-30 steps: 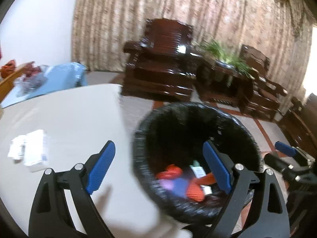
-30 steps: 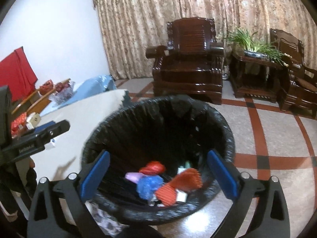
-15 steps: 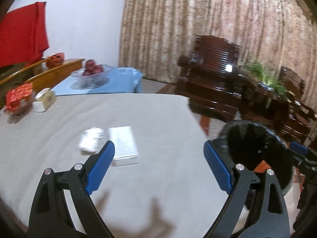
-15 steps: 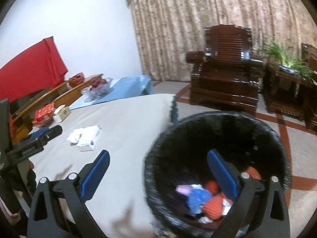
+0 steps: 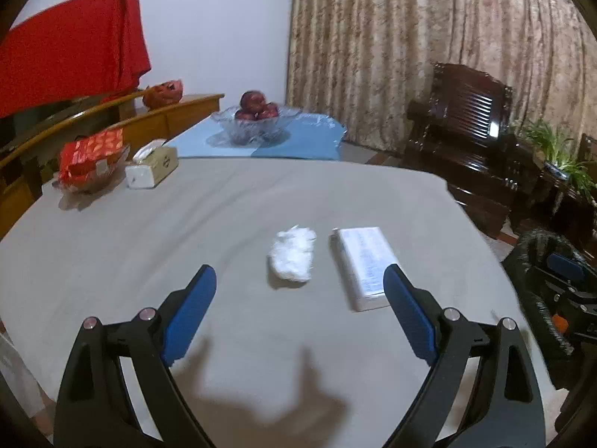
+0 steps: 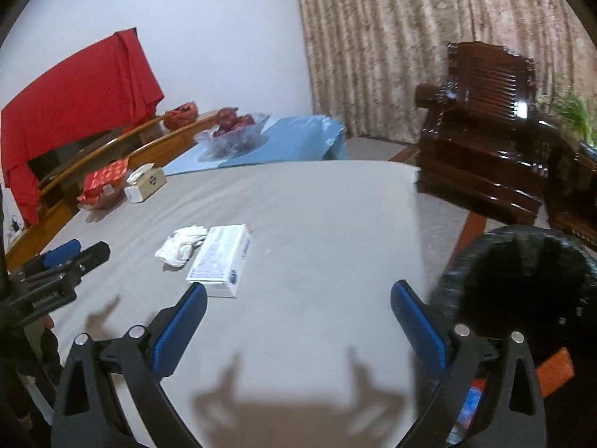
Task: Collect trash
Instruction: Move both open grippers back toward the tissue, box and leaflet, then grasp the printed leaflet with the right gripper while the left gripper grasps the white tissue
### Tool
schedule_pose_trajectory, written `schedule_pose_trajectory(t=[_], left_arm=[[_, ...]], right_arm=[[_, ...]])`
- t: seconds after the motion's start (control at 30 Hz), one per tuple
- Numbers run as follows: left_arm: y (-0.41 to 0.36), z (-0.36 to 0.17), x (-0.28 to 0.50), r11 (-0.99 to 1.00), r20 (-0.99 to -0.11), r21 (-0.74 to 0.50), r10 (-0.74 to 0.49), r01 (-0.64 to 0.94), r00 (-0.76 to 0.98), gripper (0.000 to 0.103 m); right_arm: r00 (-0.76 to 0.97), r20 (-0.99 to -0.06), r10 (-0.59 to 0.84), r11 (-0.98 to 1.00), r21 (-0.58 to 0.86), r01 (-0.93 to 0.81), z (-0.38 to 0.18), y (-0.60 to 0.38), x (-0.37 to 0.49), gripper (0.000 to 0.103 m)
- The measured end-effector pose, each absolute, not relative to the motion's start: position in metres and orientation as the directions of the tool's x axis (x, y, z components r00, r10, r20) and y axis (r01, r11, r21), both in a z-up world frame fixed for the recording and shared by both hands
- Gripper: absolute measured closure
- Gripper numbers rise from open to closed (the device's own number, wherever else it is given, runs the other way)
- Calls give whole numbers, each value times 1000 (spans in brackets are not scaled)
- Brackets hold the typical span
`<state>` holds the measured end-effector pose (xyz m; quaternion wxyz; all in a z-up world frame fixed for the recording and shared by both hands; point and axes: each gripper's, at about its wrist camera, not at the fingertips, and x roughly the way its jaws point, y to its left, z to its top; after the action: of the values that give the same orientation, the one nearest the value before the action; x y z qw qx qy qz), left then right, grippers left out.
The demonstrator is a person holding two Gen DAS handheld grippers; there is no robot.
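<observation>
A crumpled white tissue [image 5: 291, 254] and a flat white box [image 5: 363, 267] lie side by side on the grey table [image 5: 224, 209]. Both also show in the right wrist view: the tissue [image 6: 181, 245] and the box [image 6: 222, 257]. My left gripper [image 5: 300, 308] is open and empty, just short of the tissue. My right gripper [image 6: 298, 323] is open and empty above the table, near the box. The black-lined trash bin [image 6: 522, 280] stands off the table's right edge with colourful trash inside; it also shows in the left wrist view [image 5: 541, 261].
At the table's far left are a red packet [image 5: 91, 160] and a tissue box [image 5: 151, 166]. A glass fruit bowl [image 5: 257, 121] sits on a blue cloth. A dark wooden armchair [image 5: 470, 138] stands beyond the table.
Both grippers have swung left from over the trash bin to over the table. The tissue and box are now in front of them; the bin has slid to the right edge.
</observation>
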<state>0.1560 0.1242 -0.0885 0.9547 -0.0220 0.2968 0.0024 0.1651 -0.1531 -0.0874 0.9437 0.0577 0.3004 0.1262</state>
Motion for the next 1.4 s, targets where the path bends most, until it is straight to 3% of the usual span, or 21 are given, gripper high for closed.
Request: schedule_pose_trajectory(t=[0.7, 0.9, 0.93, 0.97, 1.0, 1.4], left_arm=[[189, -130, 200, 994, -620, -62, 36, -94, 784, 15], [191, -137, 210, 993, -630, -75, 23, -91, 776, 15], [190, -138, 211, 993, -632, -77, 21, -90, 775, 15], [189, -138, 214, 993, -634, -80, 17, -87, 773, 15], [186, -139, 216, 993, -635, -82, 12, -82, 773, 15], [143, -150, 257, 997, -669, -71, -36, -16, 742, 17]], right_arm=[[665, -692, 279, 957, 144, -251, -154, -33, 258, 9], [621, -737, 268, 959, 140, -248, -163, -29, 272, 26], [609, -745, 273, 957, 145, -251, -165, -29, 274, 32], [611, -745, 266, 959, 139, -248, -165, -30, 274, 45], [614, -745, 260, 960, 129, -250, -164, -31, 273, 47], [654, -711, 258, 966, 173, -193, -148, -80, 277, 48]])
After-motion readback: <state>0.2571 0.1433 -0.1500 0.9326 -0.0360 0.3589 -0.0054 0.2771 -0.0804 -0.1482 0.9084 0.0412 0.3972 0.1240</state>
